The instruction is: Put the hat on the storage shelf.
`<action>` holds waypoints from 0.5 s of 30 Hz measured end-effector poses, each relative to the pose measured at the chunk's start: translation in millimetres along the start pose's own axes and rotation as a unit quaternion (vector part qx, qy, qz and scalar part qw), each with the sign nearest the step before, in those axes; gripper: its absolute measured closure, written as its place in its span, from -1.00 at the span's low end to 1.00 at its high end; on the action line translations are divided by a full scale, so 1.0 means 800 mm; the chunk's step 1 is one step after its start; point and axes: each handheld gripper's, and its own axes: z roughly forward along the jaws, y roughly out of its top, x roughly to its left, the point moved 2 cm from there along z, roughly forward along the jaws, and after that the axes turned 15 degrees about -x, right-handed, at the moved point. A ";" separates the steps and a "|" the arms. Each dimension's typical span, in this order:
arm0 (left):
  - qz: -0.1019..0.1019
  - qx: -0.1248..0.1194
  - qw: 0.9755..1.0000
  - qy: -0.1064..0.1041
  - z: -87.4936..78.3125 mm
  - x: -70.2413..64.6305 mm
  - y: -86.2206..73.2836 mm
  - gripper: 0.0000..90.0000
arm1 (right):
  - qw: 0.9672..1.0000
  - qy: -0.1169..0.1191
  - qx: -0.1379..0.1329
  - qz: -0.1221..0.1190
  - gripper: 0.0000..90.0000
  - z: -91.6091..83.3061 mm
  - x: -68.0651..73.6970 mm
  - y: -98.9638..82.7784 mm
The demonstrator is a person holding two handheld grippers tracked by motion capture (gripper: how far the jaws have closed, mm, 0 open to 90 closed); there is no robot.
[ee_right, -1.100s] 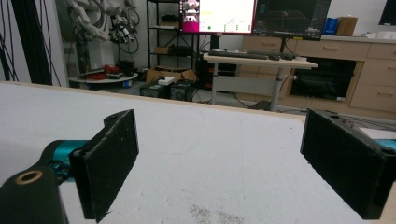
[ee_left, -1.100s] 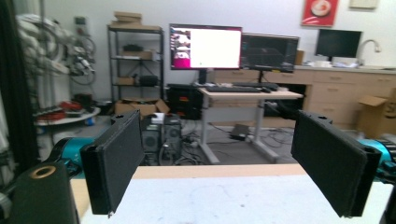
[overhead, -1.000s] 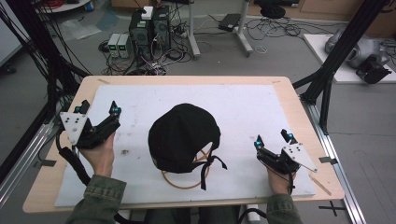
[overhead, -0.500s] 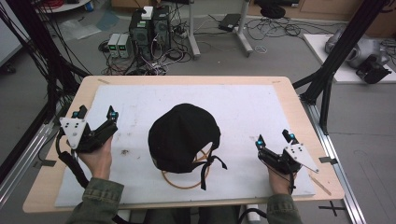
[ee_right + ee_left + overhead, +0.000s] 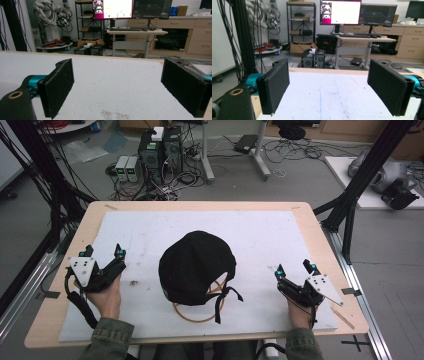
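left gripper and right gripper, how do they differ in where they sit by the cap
The left gripper sits left of the black cap, level with its middle; the right gripper sits right of it, nearer the table's front edge. Both are open, holding nothing, and clear of the cap.

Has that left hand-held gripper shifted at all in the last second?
Yes. The left hand-held gripper has slid slightly left, away from the black cap, toward the table's left edge.
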 end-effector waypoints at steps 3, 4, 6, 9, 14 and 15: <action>0.006 0.005 1.000 0.006 -0.004 0.001 -0.007 -0.60 | 1.000 0.001 0.003 0.004 -0.77 0.000 0.000 -0.001; 0.012 0.006 1.000 0.006 -0.006 0.002 -0.009 -0.60 | 1.000 0.003 0.009 0.009 -0.77 0.000 0.001 -0.001; 0.011 0.011 1.000 0.008 -0.008 0.003 -0.014 -0.60 | 1.000 0.004 0.008 0.005 -0.77 0.001 0.000 -0.002; 0.012 0.016 1.000 0.011 -0.011 0.005 -0.020 -0.60 | 1.000 0.003 0.009 0.007 -0.77 0.001 0.000 -0.001; 0.010 0.024 0.999 0.020 -0.015 0.011 -0.032 -0.60 | 1.000 0.003 0.010 0.009 -0.77 0.000 0.000 -0.002; 0.010 0.029 0.999 0.022 -0.015 0.012 -0.034 -0.60 | 1.000 0.003 0.010 0.008 -0.77 0.000 0.000 -0.002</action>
